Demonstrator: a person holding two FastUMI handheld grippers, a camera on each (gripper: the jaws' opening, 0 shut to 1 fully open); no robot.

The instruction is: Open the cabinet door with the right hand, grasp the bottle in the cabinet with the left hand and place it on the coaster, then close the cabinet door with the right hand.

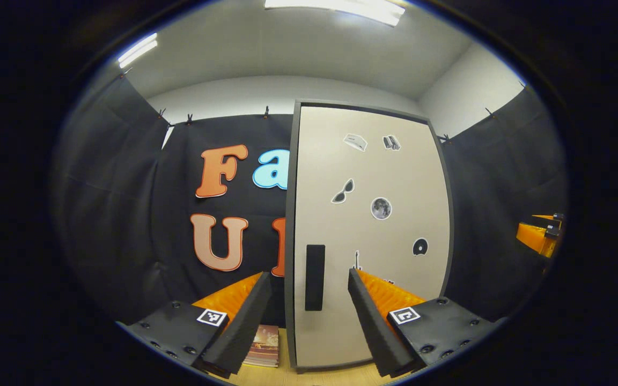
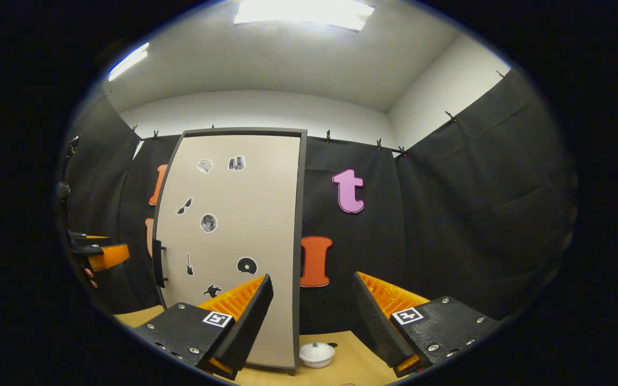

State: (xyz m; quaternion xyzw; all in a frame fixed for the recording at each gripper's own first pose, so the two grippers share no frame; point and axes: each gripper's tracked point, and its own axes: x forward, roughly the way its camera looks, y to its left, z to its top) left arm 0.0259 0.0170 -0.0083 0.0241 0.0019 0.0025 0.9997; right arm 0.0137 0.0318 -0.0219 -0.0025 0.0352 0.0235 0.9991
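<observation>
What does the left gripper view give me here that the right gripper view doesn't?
Left gripper view alone: a stack of books on the table, left of the cabinet. Right gripper view alone: a small white lidded dish at the cabinet's right foot. Both: the shut cabinet door with its black handle and stickers. Both grippers, the left gripper and the right gripper, are open and short of the door.
</observation>
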